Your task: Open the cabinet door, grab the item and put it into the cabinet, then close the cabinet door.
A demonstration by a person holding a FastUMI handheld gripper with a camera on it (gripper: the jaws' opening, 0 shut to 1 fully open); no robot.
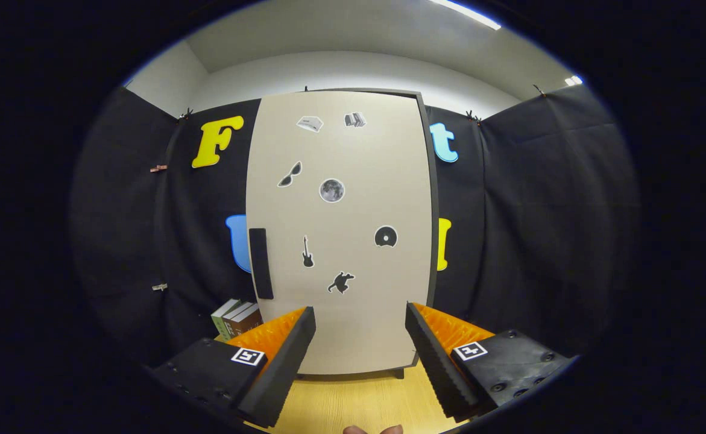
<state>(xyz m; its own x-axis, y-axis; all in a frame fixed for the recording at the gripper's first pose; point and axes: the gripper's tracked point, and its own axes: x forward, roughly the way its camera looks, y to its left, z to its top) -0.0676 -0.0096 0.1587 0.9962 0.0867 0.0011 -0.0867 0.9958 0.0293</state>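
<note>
Cabinet door (340, 229) is seen shut, beyond the gripper (360, 328), whose jaws are spread wide with nothing held. Handle (260, 263) sits at the door's left edge; a slip or a shallow grip is the main risk. Books (236, 318), likely the item, stand left of the cabinet and could be toppled by the swinging door.

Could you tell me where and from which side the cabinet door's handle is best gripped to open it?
Grip the handle, a slim upright bar at the door's left edge, around its middle. Come straight from the front, fingers either side of its narrow width. The open claw is aimed to its right and probably needs to shift left first.
</note>
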